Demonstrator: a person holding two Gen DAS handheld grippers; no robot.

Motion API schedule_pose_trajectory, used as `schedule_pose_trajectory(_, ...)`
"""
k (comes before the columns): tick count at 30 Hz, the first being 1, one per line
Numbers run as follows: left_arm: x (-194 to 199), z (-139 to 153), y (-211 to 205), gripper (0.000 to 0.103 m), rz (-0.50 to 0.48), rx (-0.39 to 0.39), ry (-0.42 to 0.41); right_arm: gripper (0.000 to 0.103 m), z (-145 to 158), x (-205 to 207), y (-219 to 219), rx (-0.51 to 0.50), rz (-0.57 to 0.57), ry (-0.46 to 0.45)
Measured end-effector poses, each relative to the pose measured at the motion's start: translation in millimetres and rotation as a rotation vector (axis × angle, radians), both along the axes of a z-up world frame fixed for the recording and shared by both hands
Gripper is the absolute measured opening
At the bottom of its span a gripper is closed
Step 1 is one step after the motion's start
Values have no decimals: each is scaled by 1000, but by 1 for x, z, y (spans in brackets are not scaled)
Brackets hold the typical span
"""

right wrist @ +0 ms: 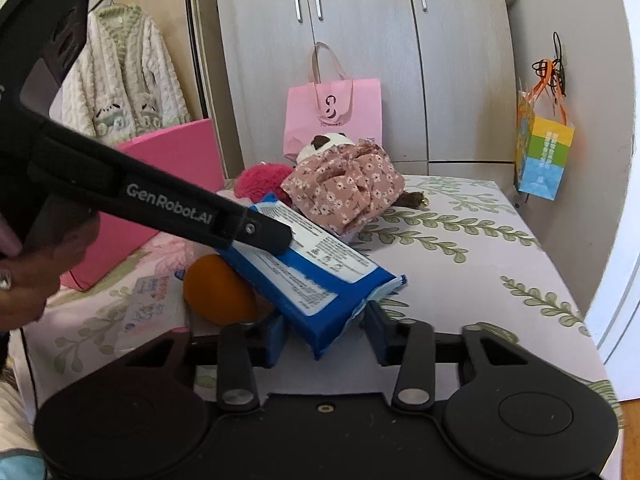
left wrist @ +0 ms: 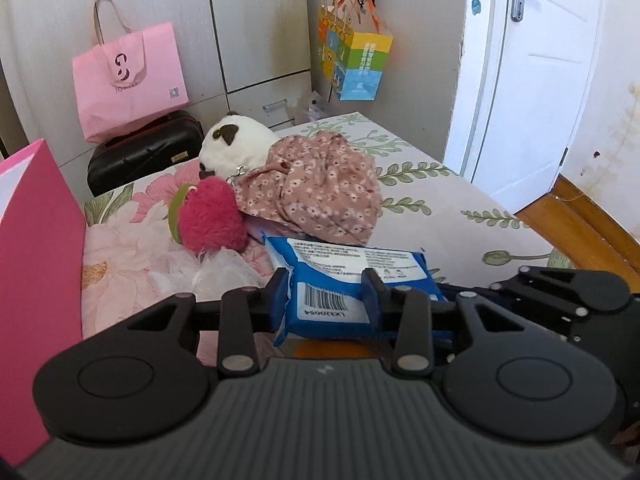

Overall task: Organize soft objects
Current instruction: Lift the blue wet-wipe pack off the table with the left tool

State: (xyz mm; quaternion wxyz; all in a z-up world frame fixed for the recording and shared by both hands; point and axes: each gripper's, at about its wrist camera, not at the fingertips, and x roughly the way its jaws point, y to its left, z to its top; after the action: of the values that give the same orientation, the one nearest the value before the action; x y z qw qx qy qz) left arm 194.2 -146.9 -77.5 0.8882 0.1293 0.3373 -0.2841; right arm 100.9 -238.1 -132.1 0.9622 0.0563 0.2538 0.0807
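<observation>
A blue wet-wipes pack (left wrist: 344, 280) is held between the fingers of my left gripper (left wrist: 326, 300), lifted above the bed; it also shows in the right wrist view (right wrist: 316, 276). My right gripper (right wrist: 326, 334) is open around the pack's near end, not clearly pressing it. Behind lie a red plush strawberry (left wrist: 212, 220), a white panda plush (left wrist: 236, 140) and a crumpled floral cloth (left wrist: 320, 188). An orange soft object (right wrist: 218, 294) lies under the pack.
A pink open box (right wrist: 172, 168) stands at the bed's left. A pink bag (left wrist: 128, 76) sits on a black case (left wrist: 148, 148). A colourful bag (left wrist: 356, 64) hangs on the wall. The white door (left wrist: 528, 80) is at the right.
</observation>
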Motion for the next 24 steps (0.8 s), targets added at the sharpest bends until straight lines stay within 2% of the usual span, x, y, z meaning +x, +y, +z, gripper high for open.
schedule_pose_trajectory(9, -13, 17, 3, 38, -15, -18, -40, 41, 12, -3, -2, 31, -29, -11)
schedule_pose_trajectory(13, -15, 25, 9, 38, -2, -37, -22, 41, 22, -5, 1, 25, -25, -4)
schedule_pose_trajectory(24, -45, 47, 42, 38, 31, -82, 17, 40, 56, -27, 27, -91, 53, 32)
